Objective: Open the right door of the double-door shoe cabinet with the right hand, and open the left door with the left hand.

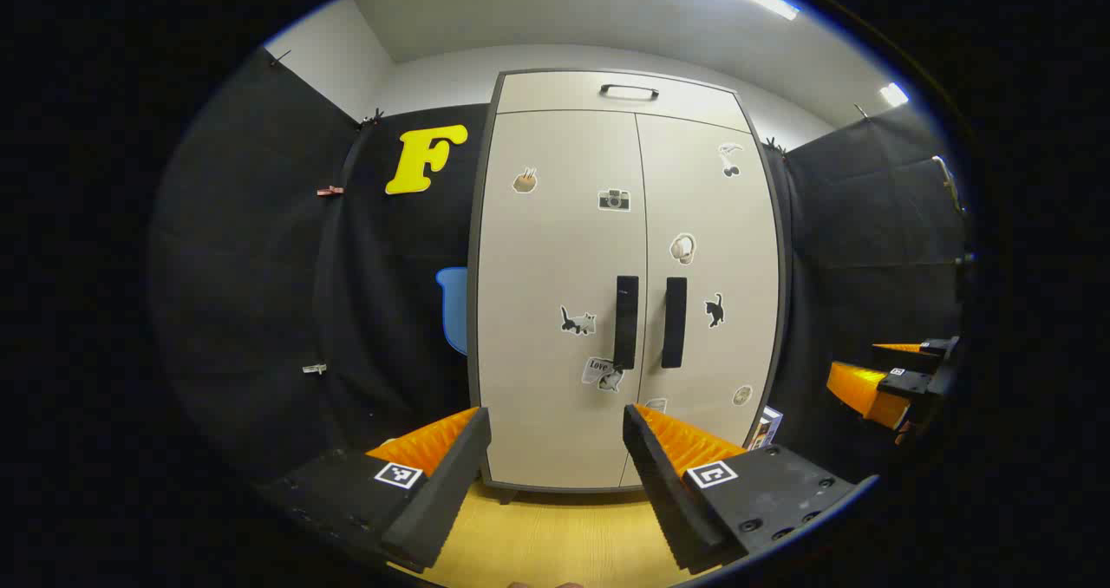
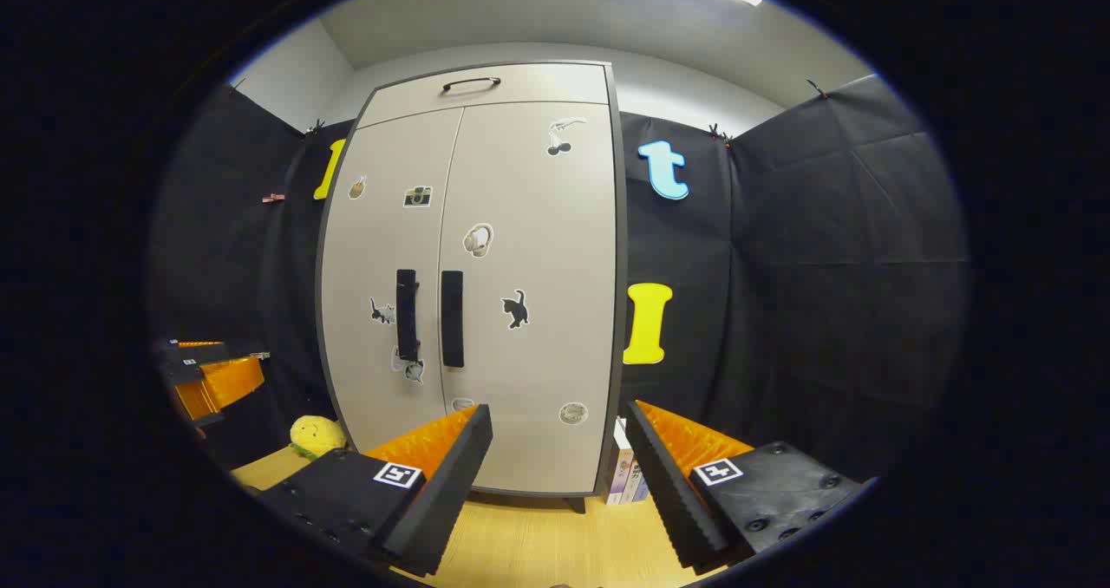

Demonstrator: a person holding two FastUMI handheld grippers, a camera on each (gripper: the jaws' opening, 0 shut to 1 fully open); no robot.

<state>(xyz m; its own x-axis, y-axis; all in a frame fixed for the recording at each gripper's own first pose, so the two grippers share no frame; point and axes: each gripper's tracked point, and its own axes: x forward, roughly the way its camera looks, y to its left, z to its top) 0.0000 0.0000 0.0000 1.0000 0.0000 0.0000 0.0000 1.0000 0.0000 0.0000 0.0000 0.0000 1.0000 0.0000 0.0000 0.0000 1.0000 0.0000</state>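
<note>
Two handheld claws, each a pair of wedge-shaped fingers on dark blocks

The left claw (image 1: 555,449) has fingers with ribbed, sawtooth-like inner faces, set on matte dark blocks; each block carries a small square black-and-white marker tag (image 1: 398,474), and the one on the view's right shows round screw holes (image 1: 785,532) along its edge. The right claw (image 2: 559,449) is built alike: ribbed wedge fingers, a square marker tag (image 2: 717,471) on each block, and screw holes near the outer edges.

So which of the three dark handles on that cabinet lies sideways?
The top handle, on the panel above the doors. The left door handle and the right door handle stand upright, side by side at the middle seam.
</note>
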